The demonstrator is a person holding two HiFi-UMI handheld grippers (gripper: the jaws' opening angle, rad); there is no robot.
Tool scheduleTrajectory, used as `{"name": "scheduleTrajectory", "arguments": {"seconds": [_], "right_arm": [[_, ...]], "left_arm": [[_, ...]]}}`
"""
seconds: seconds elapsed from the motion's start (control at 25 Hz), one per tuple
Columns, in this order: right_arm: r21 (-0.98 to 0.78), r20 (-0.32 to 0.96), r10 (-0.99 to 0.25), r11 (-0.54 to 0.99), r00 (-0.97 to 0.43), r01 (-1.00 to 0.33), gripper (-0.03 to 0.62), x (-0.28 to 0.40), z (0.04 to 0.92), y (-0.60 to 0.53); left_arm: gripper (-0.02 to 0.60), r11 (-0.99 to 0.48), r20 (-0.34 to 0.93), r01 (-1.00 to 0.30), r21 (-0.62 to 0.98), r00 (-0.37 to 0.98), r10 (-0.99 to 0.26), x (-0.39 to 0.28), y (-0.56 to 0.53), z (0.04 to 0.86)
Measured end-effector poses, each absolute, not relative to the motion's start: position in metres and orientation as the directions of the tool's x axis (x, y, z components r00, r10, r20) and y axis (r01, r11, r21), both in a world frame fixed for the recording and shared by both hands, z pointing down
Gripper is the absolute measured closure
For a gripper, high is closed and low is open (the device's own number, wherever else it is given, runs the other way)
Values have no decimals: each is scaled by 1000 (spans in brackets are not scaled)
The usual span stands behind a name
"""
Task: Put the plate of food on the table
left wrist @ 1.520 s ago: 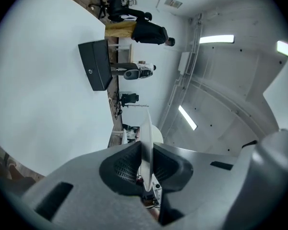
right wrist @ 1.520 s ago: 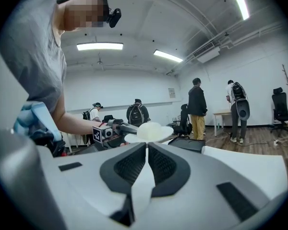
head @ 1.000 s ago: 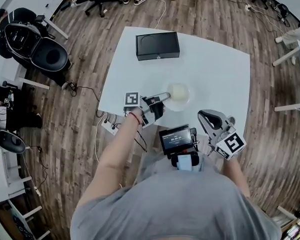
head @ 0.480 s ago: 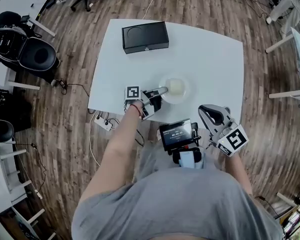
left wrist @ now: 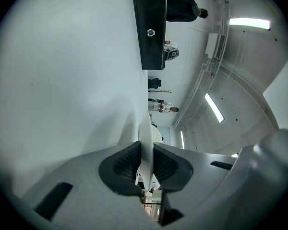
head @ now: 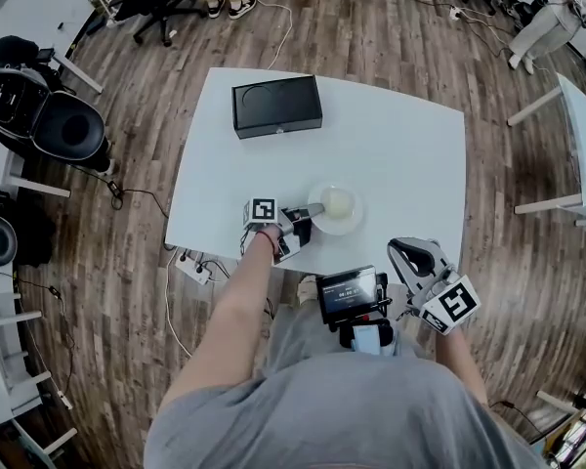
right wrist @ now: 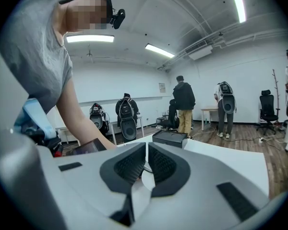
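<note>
Head view: a white counter [head: 400,145] stands on a wood floor [head: 127,262], with a black box [head: 277,106] near its far left corner. The plate [head: 335,225], white and carrying a pale mound of food [head: 338,202], sits over the counter's near edge. The left hand-held gripper [head: 317,211] reaches in from the left and meets the plate's left rim. Whether the plate's base touches the counter cannot be told. The right hand-held gripper [head: 407,250] hangs off the counter's near right side, well apart from the plate, its marker cube [head: 449,304] toward the person. A small screen [head: 348,291] sits at the person's chest. Left gripper view, rolled sideways: both jaws of the left hand-held gripper [left wrist: 145,164] are clamped on the plate's thin rim [left wrist: 145,133], seen edge-on, with the counter to the left and the black box [left wrist: 152,28] farther along it. Right gripper view: the jaws of the right hand-held gripper [right wrist: 147,164] stand almost together with only a slit and nothing gripped. Beyond them lie the counter, the black box [right wrist: 169,138], and people [right wrist: 184,104] standing in the room.
</note>
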State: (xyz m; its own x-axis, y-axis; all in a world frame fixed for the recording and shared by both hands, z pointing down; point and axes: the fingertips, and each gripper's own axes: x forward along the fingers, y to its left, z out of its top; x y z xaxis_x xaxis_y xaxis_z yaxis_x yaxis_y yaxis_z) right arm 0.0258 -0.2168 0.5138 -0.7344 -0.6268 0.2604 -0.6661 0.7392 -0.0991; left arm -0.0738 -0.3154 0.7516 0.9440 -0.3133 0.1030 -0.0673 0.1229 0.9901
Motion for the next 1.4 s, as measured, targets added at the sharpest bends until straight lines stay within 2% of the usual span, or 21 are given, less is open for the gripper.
{"name": "scheduleTrajectory", "arguments": {"seconds": [0.2,0.64,0.88,1.12,1.4], "right_arm": [[-97,266,-635,730,-725,-676,560,26,511,-227],[-113,251,-635,730,-730,-674,560,23,511,-229],[-120,250,-643,721,-724,-682,560,26,513,-228],[-119,253,-645,719,-721,-685,560,25,512,-228],[-115,252,-647,718,-720,-686,560,28,512,-227]], "left_arm": [[541,127,142,-105,986,933,-331,-74,-328,751],[540,191,355,-307,933,874,-332,-78,-331,768],[471,51,527,-539,841,795,-299,-78,-332,773],[469,-8,623,-653,758,726,-291,-84,-333,772],[469,-212,778,-831,514,556,-293,-100,-335,771]]}}
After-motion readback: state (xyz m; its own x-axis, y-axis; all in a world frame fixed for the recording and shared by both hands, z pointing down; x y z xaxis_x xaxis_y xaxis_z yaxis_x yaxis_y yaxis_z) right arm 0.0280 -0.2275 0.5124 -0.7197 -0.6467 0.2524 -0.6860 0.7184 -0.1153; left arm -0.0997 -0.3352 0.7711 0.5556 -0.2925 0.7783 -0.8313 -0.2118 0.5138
